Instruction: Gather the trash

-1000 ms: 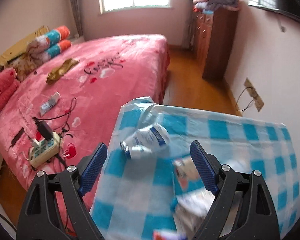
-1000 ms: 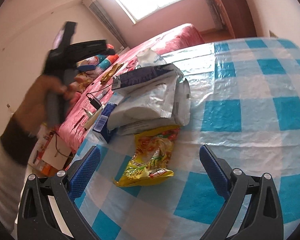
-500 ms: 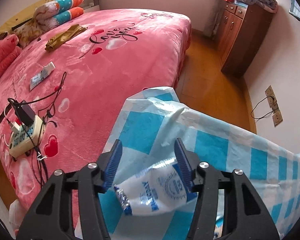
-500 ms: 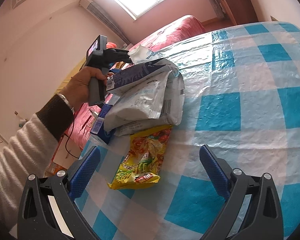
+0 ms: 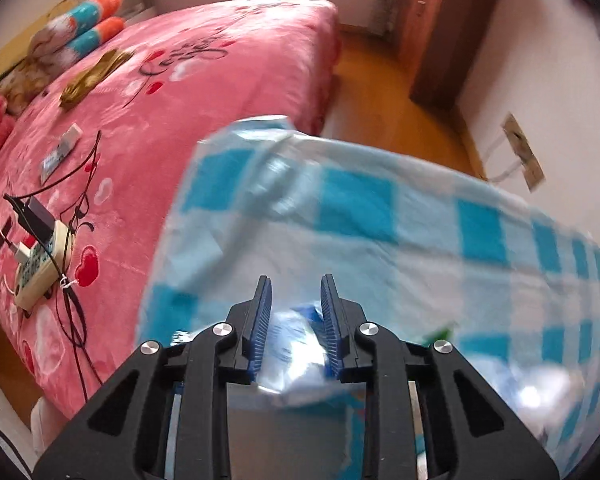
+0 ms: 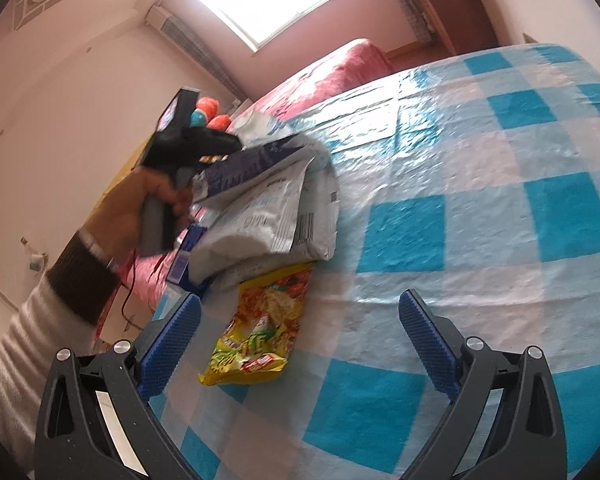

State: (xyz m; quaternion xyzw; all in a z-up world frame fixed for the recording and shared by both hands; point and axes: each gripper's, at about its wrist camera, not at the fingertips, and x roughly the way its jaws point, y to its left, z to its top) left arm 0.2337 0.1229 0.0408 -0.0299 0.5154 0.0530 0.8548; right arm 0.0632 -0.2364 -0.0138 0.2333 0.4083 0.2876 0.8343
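My left gripper (image 5: 294, 300) is shut on a crumpled white and blue wrapper (image 5: 294, 350), held above the blue checked tablecloth (image 5: 380, 248). In the right wrist view the wrapper (image 6: 256, 124) shows beyond the left gripper's body (image 6: 180, 140). My right gripper (image 6: 300, 320) is open and empty, low over the table. A yellow snack packet (image 6: 260, 332) lies between its fingers. Behind it is a pile of white and purple bags (image 6: 268, 208) and a blue box (image 6: 184, 264).
A pink bed (image 5: 160, 100) lies left of the table with a power strip (image 5: 40, 268), cables and small items on it. A wooden dresser (image 5: 440, 32) stands by the far wall. Wooden floor (image 5: 380, 92) runs between bed and dresser.
My left gripper closed from wide open onto the white and blue wrapper and lifted it off the table. The right gripper has stayed open over the yellow packet.
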